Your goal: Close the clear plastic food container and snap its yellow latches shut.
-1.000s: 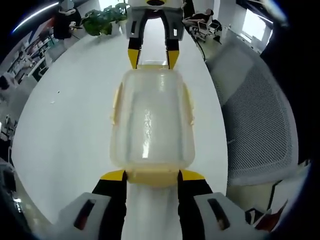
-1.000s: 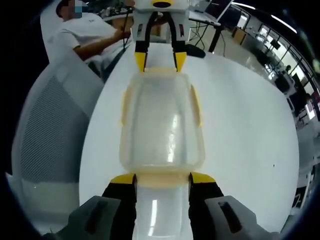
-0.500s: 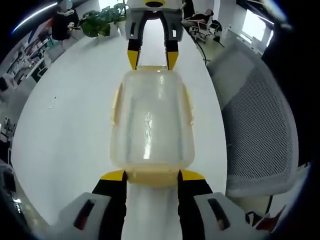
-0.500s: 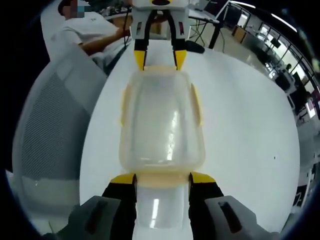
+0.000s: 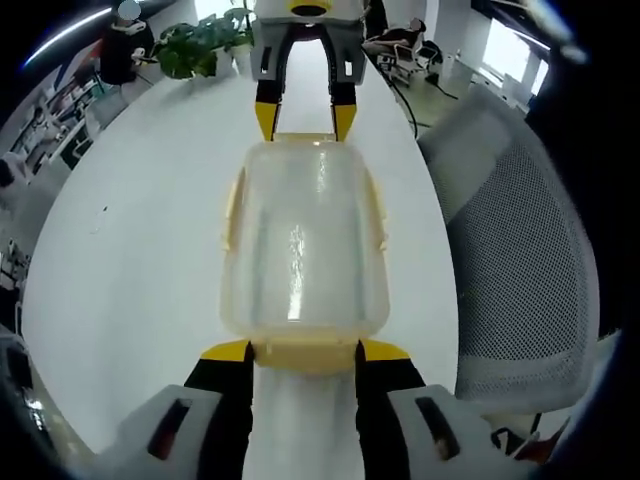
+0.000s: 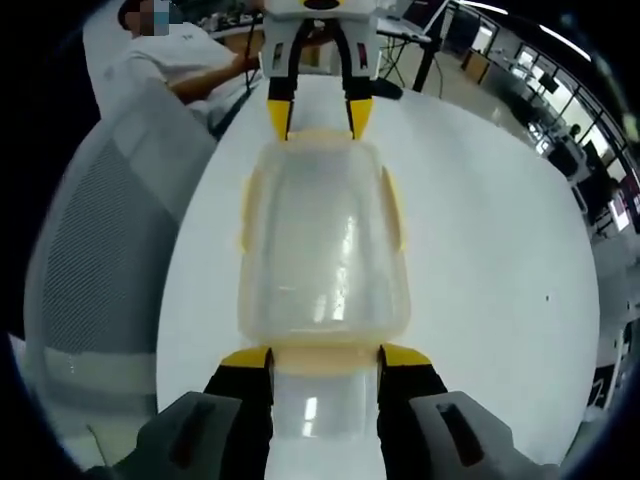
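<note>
Clear container (image 5: 303,240) sits lengthwise between the 2 grippers on the white table (image 5: 140,240). Left gripper (image 5: 303,350) jaws straddle the near-end yellow latch (image 5: 303,355); right gripper (image 6: 325,355) straddles the opposite end latch (image 6: 325,358). Grip contact unclear.

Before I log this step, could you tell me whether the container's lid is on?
On: the lid covers the container, its yellow edges meeting the rim all round.

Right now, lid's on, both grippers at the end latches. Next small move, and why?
Probably press both end latches down. The left gripper and right gripper each straddle a yellow end latch of the container, jaws open; whether those latches are snapped is unclear.
</note>
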Tool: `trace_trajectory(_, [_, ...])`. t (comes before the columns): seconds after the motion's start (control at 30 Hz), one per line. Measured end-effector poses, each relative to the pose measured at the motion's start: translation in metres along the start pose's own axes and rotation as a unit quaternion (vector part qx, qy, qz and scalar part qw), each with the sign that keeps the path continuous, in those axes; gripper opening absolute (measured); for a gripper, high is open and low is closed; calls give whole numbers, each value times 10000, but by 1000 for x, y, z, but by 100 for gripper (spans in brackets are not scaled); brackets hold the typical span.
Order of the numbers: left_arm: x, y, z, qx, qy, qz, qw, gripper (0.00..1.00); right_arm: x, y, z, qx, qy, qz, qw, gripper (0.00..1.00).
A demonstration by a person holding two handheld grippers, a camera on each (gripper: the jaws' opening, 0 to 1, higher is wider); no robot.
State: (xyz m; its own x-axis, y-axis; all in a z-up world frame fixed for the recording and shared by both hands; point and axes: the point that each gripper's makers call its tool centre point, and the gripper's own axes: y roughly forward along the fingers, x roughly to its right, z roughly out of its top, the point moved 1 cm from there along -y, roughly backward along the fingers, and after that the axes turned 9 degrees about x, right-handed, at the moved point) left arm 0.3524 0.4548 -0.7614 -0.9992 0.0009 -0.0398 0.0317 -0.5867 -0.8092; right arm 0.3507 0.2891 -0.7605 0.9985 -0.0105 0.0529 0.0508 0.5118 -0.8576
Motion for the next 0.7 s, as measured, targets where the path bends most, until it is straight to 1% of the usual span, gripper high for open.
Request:
trace_trajectory(0.27, [-1, 8, 8, -2, 13, -19, 10000, 39, 0, -5, -10, -52, 24, 0, 10000, 39])
trace_trajectory(0.33, [-1, 11, 10, -54, 45, -20, 10000, 39, -1, -7, -12, -16, 65, 21, 10000, 39])
trace_trajectory(0.7, [-2, 24, 28, 62, 58, -104, 9999, 39, 0, -17, -33, -100, 97, -28, 9999, 39])
